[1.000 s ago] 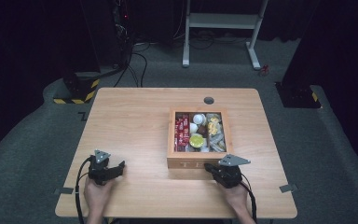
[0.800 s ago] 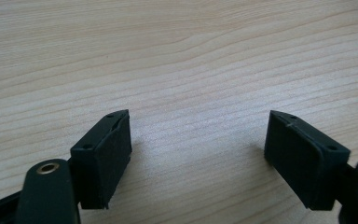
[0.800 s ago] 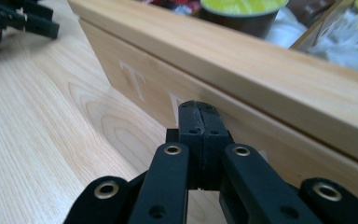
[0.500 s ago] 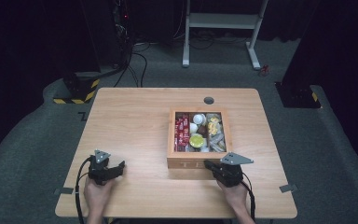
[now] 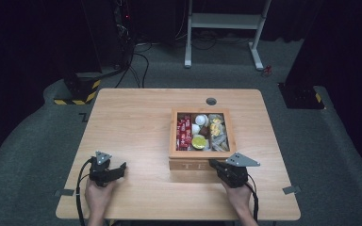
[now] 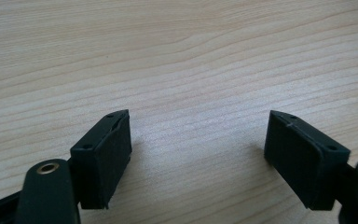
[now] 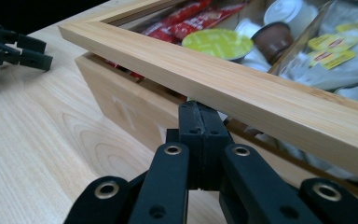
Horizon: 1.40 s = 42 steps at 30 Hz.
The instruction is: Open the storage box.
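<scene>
A wooden tea box [image 5: 199, 163] stands right of the table's middle; its glass-paned lid frame [image 7: 242, 88] sits slightly raised above the front wall [image 7: 121, 112]. Through the pane I see red sachets [image 5: 184, 129], a yellow-green capsule [image 5: 198, 141], white cups [image 5: 201, 118] and tea bags [image 5: 217, 129]. My right gripper [image 5: 213, 164] is shut, and its joined tips [image 7: 200, 116] are wedged under the lid's front edge. My left gripper [image 5: 121, 167] rests open on the bare wood at the front left, with nothing between its jaws [image 6: 198, 154].
A round cable hole [image 5: 211, 101] lies behind the box. The wooden table [image 5: 132, 122] has open surface to the left of the box. The left gripper [image 7: 28, 49] appears far off in the right gripper view. A white desk frame [image 5: 224, 21] stands on the floor beyond.
The right hand has shifted very slightly at the box's front. The left gripper has stayed still.
</scene>
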Motion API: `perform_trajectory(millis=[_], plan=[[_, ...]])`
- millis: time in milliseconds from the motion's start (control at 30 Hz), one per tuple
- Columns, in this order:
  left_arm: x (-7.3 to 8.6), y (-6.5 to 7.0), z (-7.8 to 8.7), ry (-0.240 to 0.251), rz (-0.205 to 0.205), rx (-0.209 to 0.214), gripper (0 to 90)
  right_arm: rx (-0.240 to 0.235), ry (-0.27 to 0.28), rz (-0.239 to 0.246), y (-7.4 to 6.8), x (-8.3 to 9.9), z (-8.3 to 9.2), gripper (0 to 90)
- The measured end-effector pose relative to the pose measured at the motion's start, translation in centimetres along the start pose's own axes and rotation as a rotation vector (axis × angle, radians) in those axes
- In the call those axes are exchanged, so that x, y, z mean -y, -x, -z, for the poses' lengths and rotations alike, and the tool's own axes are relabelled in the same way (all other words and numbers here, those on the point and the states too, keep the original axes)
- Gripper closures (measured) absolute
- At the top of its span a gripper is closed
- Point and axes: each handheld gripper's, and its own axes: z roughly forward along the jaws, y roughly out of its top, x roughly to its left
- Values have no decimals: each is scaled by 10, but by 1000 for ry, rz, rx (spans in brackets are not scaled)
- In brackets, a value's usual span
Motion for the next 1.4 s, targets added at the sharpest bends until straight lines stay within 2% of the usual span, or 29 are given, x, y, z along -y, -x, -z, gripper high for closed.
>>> perform_trajectory(millis=[233,567,633,933,1400], plan=[[0,0,0,1,0,-1,231,5,13,-2,5,-4,3,900],[0,0,0,2,0,-1,231,15,4,-8,13,-10,7,900],[0,0,0,2,0,0,231,18,1,10,13,-14,9,900],[0,1,0,3,-8,4,233,26,-7,31,16,-22,12,900],[0,3,0,3,-19,12,239,49,17,61,21,-43,22,900]])
